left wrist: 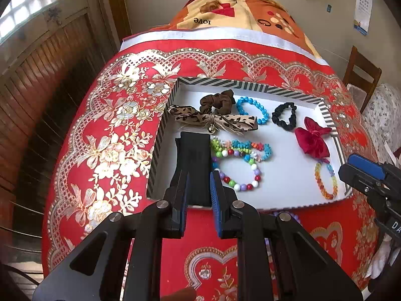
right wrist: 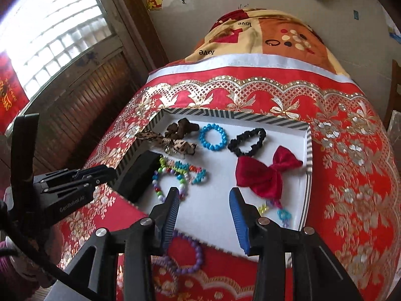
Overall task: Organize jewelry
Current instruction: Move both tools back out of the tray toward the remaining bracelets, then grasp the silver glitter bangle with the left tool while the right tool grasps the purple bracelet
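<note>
The jewelry lay in a shallow white tray (left wrist: 288,175) with a black-and-white striped rim, sitting in the middle of both views on a red and gold flowered cloth (left wrist: 105,150). Along the tray's upper edge, from left to right in the left wrist view, were a leopard-print bow (left wrist: 213,120), a brown scrunchie (left wrist: 216,101) touching it, a blue bead bracelet (left wrist: 253,110) and a black scrunchie (left wrist: 284,116). Below these sat a black box (left wrist: 194,160) at the tray's left side, a tangle of multicoloured bead bracelets (left wrist: 238,160) just beside it, a red velvet bow (left wrist: 312,138) toward the right, and an orange and yellow bracelet (left wrist: 325,180) under that bow.

In the right wrist view, a purple bead bracelet (right wrist: 193,255) lay on the cloth just outside the tray's lower edge, partly hidden by the gripper.

The left gripper (left wrist: 199,183) hung at the bottom centre of its view, its blue-padded fingers spread a little and holding nothing, framing the black box. The right gripper (right wrist: 204,200) hung over the tray's lower edge, its fingers spread wide and empty, near the red bow.
</note>
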A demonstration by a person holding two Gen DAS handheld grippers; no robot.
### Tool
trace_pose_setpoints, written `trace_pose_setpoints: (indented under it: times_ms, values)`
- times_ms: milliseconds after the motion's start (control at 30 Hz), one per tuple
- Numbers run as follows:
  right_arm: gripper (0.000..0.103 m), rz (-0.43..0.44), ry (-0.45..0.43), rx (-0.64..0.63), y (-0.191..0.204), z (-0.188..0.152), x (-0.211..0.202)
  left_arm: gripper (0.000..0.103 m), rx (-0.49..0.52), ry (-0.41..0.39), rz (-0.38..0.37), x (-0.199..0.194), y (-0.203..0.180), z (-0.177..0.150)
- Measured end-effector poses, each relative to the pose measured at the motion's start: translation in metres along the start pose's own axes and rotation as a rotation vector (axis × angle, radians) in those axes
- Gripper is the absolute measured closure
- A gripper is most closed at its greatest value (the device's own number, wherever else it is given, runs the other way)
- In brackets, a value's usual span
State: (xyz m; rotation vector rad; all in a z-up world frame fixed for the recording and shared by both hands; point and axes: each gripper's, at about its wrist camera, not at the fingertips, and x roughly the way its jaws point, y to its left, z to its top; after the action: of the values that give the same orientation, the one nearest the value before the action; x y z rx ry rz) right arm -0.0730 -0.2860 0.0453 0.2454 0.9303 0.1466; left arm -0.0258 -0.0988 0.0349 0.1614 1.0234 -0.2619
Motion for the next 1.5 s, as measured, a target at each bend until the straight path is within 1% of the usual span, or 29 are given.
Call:
trace_pose_setpoints:
  times_ms: [367, 800, 1167, 1500]
  values:
    - [0.063, -0.031, -0.01, 0.008, 0.016, -0.029, -0.019, 0.087, 0.012, -0.023, 0.01, -0.019, 0.002, -0.021]
    - [0.061, -0.042, 0.003, 0.028, 0.02, -0.053, -0.026, 0.087, 0.051, -0.044, 0.017, -0.028, -0.002, -0.034]
    - [0.061, -0.057, 0.005, 0.045, 0.015, -0.061, -0.032, 0.087, 0.06, -0.025, -0.005, -0.024, -0.003, -0.04]
    - [0.061, -0.057, 0.059, 0.053, 0.008, -0.072, -0.018, 0.087, 0.058, 0.025, -0.03, -0.013, -0.003, -0.047]
